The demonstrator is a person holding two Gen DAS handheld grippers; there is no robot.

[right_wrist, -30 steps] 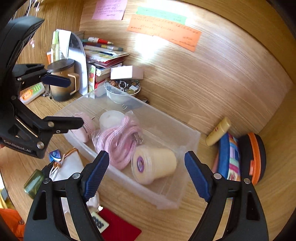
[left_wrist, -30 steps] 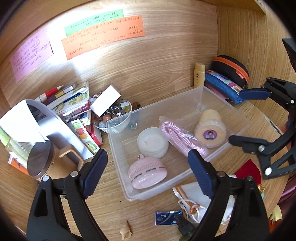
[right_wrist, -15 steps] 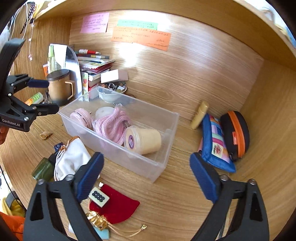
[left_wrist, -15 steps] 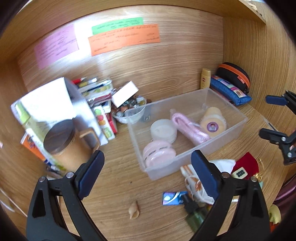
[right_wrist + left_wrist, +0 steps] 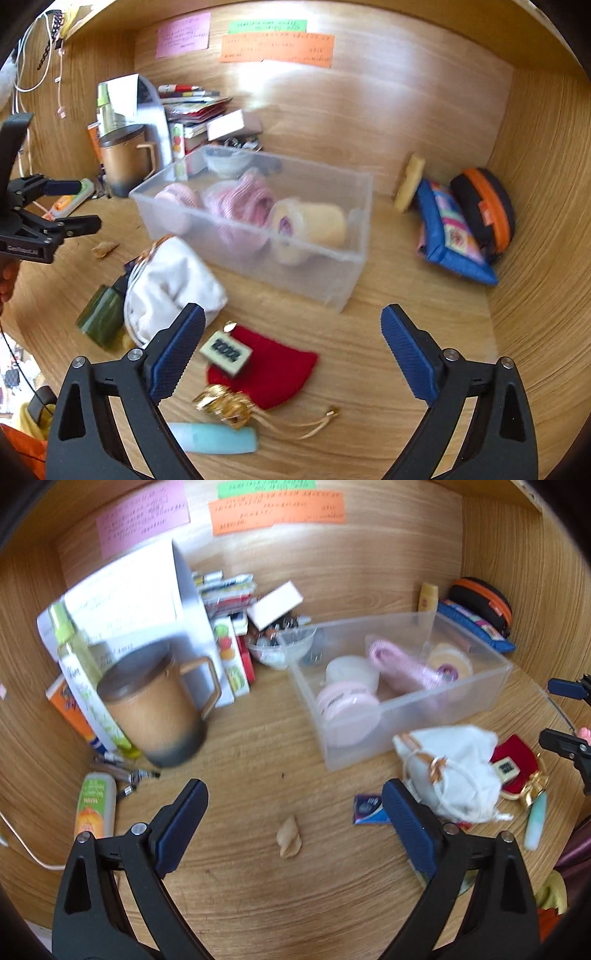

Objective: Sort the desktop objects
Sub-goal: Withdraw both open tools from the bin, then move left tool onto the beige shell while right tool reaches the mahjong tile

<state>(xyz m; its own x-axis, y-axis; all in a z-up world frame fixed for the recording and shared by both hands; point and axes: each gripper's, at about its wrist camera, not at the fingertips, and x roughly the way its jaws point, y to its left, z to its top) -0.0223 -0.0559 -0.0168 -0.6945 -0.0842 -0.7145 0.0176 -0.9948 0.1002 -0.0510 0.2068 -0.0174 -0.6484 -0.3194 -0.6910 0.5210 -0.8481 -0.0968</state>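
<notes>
Worktop inventory, left to right, as I read it from my two wrist views.

1. Orange-and-green tube, lying flat at the far left edge, with a few small pens and clips just beside it.
2. Brown lidded mug, upright, in front of a white box and a green-capped bottle.
3. Stack of books and packets against the back wall, a white-and-pink carton resting tilted on top; a small clear bowl of trinkets just beside it.
4. My left hand-held gripper: released, jaws wide, nothing between them. A small beige shell lies on the bare wood below the gap, untouched.
5. Clear plastic bin, centre. Inside: a pink round case, a white round tub, a pink coiled cord and a cream roll lying on its side.
6. In front of the bin, loose: a blue card, a dark green bottle, a white drawstring pouch touching the bin's front wall.
7. Red pouch with a mahjong tile lying on it, gold cord and a pale teal tube just beside.
8. My right hand-held gripper: released, jaws wide and empty, above the red pouch's right edge and bare wood.
9. Yellow tube, leaning at the back wall.
10. Blue patterned pencil case and black case with orange zip, touching, in the right corner.

Back wall: pink, green and orange notes; writing too small to read.
</notes>
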